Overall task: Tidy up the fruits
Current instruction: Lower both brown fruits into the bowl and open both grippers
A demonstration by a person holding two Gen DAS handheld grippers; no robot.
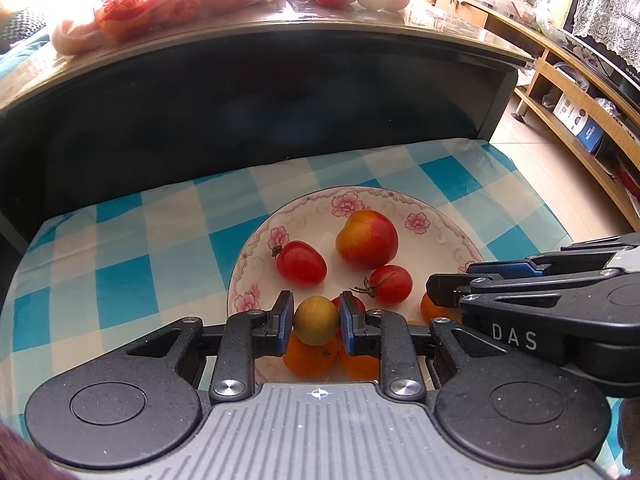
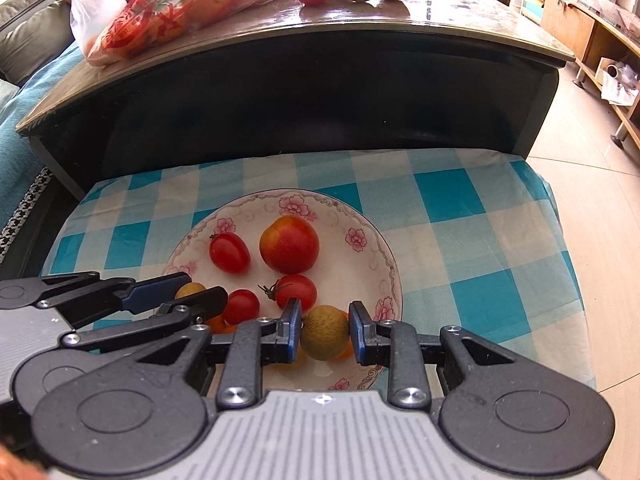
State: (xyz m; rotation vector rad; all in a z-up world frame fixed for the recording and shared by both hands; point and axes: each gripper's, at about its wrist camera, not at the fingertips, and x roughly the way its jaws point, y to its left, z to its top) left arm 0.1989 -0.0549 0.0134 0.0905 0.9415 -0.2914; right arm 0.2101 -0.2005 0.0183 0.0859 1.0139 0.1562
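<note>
Holding one small yellow-green round fruit each, both grippers hang over the near edge of the white flower-rimmed plate [image 2: 394,276] at the centre of both views: the left gripper [image 1: 316,320] has its fingers clamped on a yellow-green fruit [image 1: 316,320], and the right gripper [image 2: 325,332] has its fingers clamped on another [image 2: 325,332]. Already on the plate lie a large red-and-yellow peach-like fruit [image 2: 289,244], three small red tomatoes, and some oranges [image 1: 308,354] half hidden under the fingers. Left to do, I judge, is setting these two down and fetching the rest: on the glossy dark worktop [image 2: 440,8] in the upper part of the frame sit a red tomato, two yellow-green fruits, an orange and a filled red-printed plastic bag [image 2: 168,8].
</note>
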